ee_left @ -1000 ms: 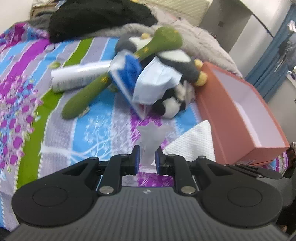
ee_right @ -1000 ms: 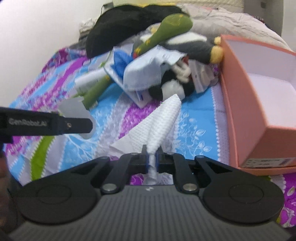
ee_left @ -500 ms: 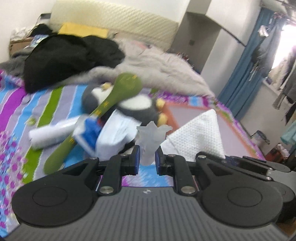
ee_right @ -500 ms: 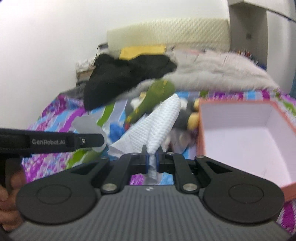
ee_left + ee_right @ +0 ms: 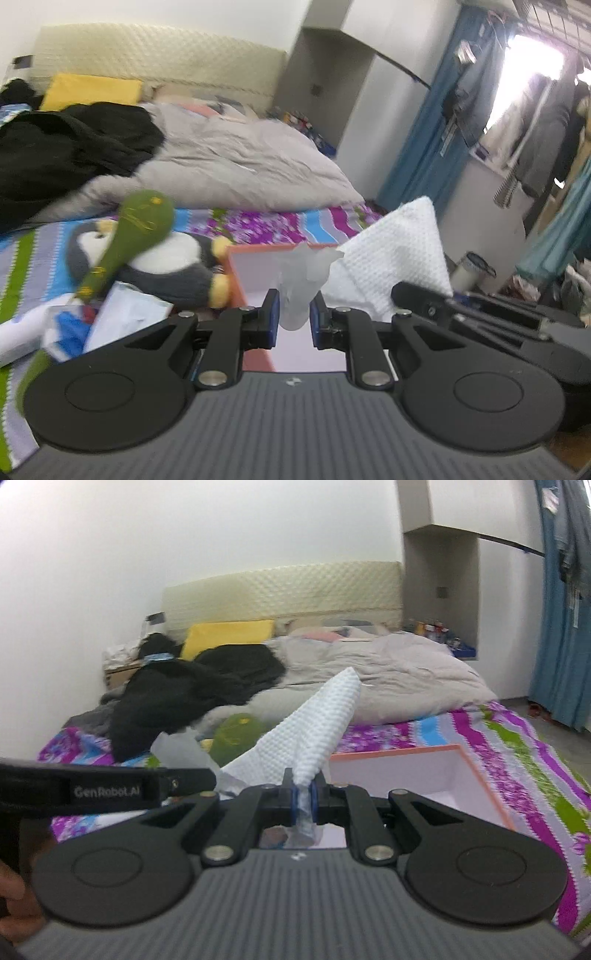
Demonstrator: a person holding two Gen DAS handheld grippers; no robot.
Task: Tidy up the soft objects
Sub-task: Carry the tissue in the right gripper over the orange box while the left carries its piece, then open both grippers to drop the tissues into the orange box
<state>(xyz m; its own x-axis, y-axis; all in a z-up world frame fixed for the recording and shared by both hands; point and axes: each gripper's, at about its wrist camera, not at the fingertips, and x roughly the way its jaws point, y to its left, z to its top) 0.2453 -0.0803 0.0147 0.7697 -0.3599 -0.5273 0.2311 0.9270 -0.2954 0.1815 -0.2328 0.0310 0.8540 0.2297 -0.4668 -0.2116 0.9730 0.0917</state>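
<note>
My right gripper (image 5: 303,801) is shut on a white waffle-textured cloth (image 5: 317,731), held up in the air over the orange box (image 5: 458,753). My left gripper (image 5: 293,321) is shut on a corner of the same cloth's thin translucent wrap (image 5: 301,273); the cloth (image 5: 399,251) shows to its right. Both hold it above the box (image 5: 236,258), whose inside is pale and bare. A penguin plush (image 5: 173,266), a green plush (image 5: 136,229) and a blue-white packet (image 5: 122,314) lie on the striped bedsheet to the left.
A grey duvet (image 5: 388,679) and black clothes (image 5: 177,694) lie heaped at the back of the bed, with a yellow pillow (image 5: 225,635). Blue curtains (image 5: 561,627) hang at the right. A white roll (image 5: 14,339) lies at the left edge.
Both grippers have lifted the cloth off the bed and carried it right, over the orange box. The views have tilted up from the bedsheet toward the room.
</note>
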